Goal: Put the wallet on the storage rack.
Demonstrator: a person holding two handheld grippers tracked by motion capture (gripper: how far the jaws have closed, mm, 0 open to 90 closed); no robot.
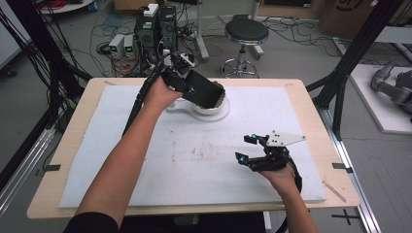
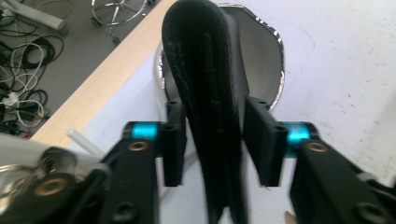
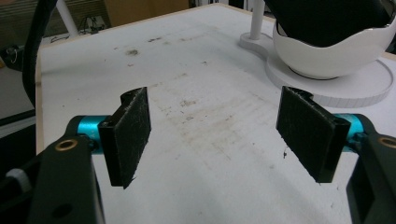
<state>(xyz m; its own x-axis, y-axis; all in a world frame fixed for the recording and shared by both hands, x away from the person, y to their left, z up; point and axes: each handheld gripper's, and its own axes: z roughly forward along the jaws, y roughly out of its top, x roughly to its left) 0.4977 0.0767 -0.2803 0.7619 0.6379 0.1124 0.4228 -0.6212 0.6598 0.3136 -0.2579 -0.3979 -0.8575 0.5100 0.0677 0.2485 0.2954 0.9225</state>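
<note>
A black folded wallet [image 1: 206, 92] lies tilted with its far end in a white bowl [image 1: 210, 109] on a round white stand near the back of the mat. My left gripper [image 1: 192, 87] grips the wallet's near end. In the left gripper view the wallet [image 2: 210, 93] stands on edge between the pads [image 2: 175, 140], which lie against its sides, over the bowl [image 2: 261, 60]. My right gripper [image 1: 245, 148] hovers low over the mat at the front right, jaws wide apart. Nothing sits between the pads of the right gripper [image 3: 219, 135]; beyond them are the bowl [image 3: 327, 58] and the wallet [image 3: 327, 16].
A stained white foam mat [image 1: 194, 150] covers the wooden table [image 1: 73, 126]. Behind the table are a black stool [image 1: 246, 31], computer towers [image 1: 155, 26] and loose cables on the floor. Black frame posts [image 1: 350, 63] stand at the right.
</note>
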